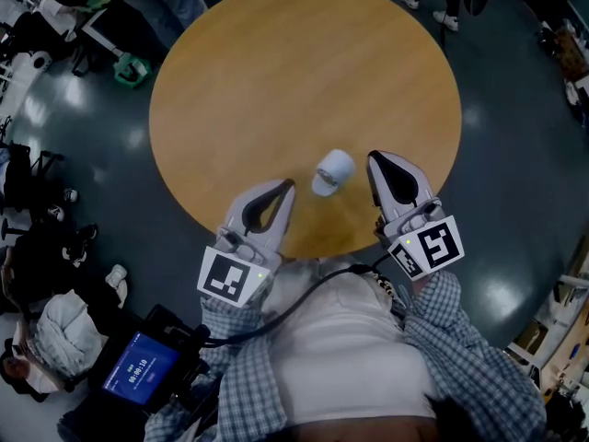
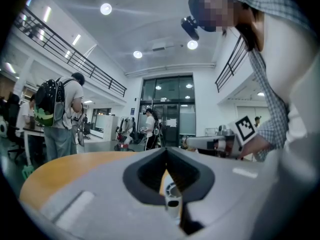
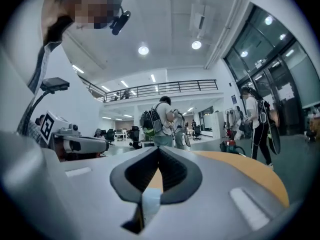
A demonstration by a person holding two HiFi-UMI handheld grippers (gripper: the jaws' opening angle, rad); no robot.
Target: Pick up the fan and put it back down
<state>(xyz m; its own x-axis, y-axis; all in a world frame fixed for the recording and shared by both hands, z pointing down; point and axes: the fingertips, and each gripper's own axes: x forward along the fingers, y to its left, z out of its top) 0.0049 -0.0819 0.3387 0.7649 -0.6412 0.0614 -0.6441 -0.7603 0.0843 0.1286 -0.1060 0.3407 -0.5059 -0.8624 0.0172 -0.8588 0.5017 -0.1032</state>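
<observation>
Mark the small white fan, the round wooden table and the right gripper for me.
small white fan (image 1: 333,171): head view, middle of its rounded body.
round wooden table (image 1: 304,72): head view, bare top beyond the fan.
right gripper (image 1: 374,158): head view, tip where its closed jaws meet.

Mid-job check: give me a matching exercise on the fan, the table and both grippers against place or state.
1 small white cylindrical fan
2 round wooden table
3 left gripper
4 right gripper

a jaws shut, to the fan's right
b lying between both grippers
c jaws shut, to the fan's left
d bears the fan

Pairs: 1-b, 2-d, 3-c, 4-a
</observation>
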